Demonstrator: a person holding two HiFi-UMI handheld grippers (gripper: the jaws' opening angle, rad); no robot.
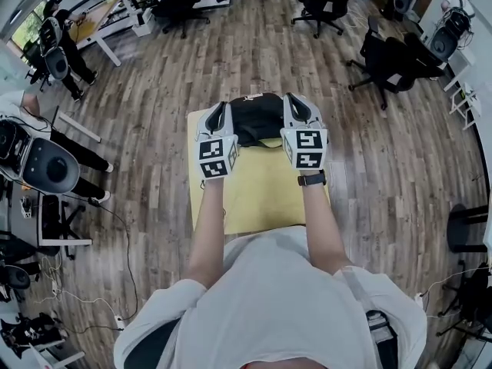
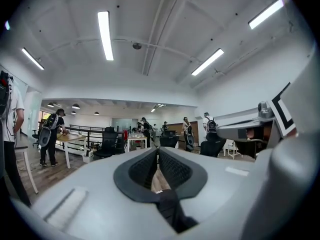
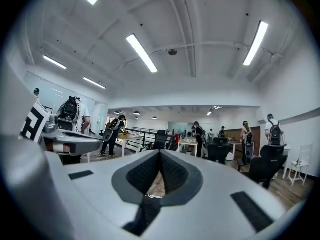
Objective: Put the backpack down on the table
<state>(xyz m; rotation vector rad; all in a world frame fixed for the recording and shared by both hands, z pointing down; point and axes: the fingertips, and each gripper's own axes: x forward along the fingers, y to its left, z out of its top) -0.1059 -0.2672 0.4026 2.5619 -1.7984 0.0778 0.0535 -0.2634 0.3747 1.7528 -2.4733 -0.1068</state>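
Note:
A black backpack (image 1: 257, 118) hangs between my two grippers, above the far end of the yellow-topped table (image 1: 261, 198). My left gripper (image 1: 218, 112) is at the bag's left side and my right gripper (image 1: 297, 104) at its right side, both pointing level and away from me. In the left gripper view the jaws (image 2: 157, 156) are closed together, with a black strap (image 2: 172, 211) pinched at their base. The right gripper view shows the same: jaws (image 3: 160, 159) closed, a black strap (image 3: 142, 214) running out below them. The bag's underside is hidden.
Wooden floor surrounds the table. Black office chairs (image 1: 388, 56) stand at the far right and more chairs (image 1: 181, 2) at the far middle. A white desk (image 1: 104, 21) with people beside it is at the far left. A stool (image 1: 467, 229) stands to the right.

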